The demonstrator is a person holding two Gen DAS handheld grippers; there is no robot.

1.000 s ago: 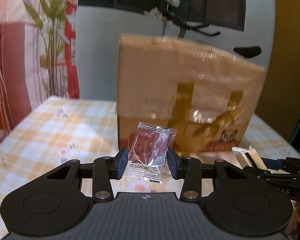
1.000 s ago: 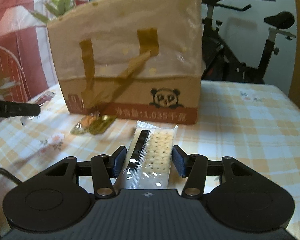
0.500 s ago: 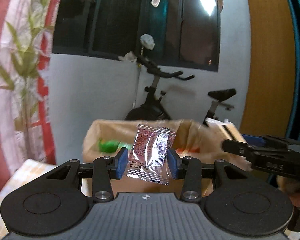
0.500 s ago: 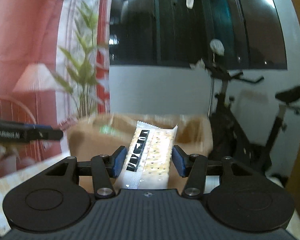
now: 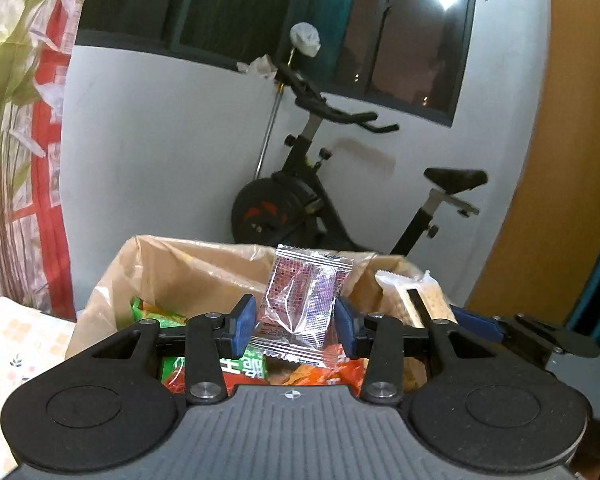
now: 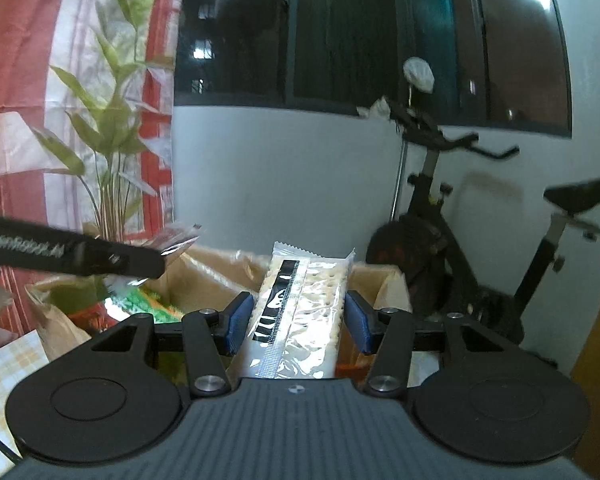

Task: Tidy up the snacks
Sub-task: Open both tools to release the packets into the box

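Note:
My left gripper is shut on a small clear-and-red snack packet, held over the open top of the brown cardboard box. My right gripper is shut on a cracker packet with a black stripe, also held above the box. The right gripper and its crackers show at the right of the left wrist view. The left gripper's finger and its packet show at the left of the right wrist view. Green and orange snack bags lie inside the box.
An exercise bike stands against the white wall behind the box. A plant and a red-and-white curtain are at the left. The checked tablecloth shows at the lower left.
Both grippers have risen from table height in front of the box to above its open top, each keeping its packet. The box interior has come into view.

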